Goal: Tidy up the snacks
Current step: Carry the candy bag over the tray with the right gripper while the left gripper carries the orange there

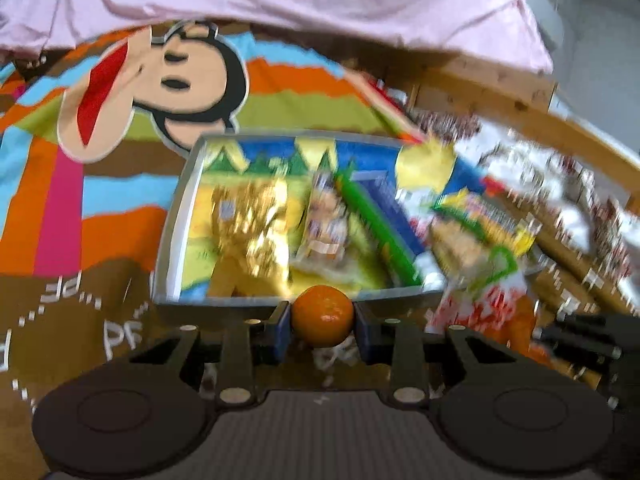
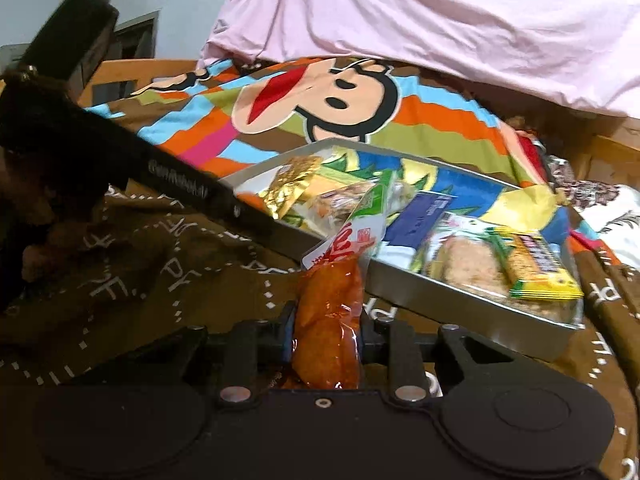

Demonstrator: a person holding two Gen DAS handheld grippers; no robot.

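I hold the orange [image 1: 322, 316] clamped in the left gripper [image 1: 322, 330] and the pouch [image 2: 330, 336] pinched in the right gripper [image 2: 328, 344], both just short of the tray [image 2: 460, 304]; the round orange could roll out, since only 2 pads hold it.

Metal tray [image 2: 460, 300], glossy plastic wrappers [image 2: 332, 320]

cartoon monkey blanket [image 1: 120, 168], pink sheet [image 2: 440, 20]

Tray's sitting on the blanket

From my end the tray [image 2: 460, 300] lies on the blanket [image 2: 120, 280], snack packets [image 2: 536, 268] inside it, bedsheet [image 2: 440, 20] bunched up behind
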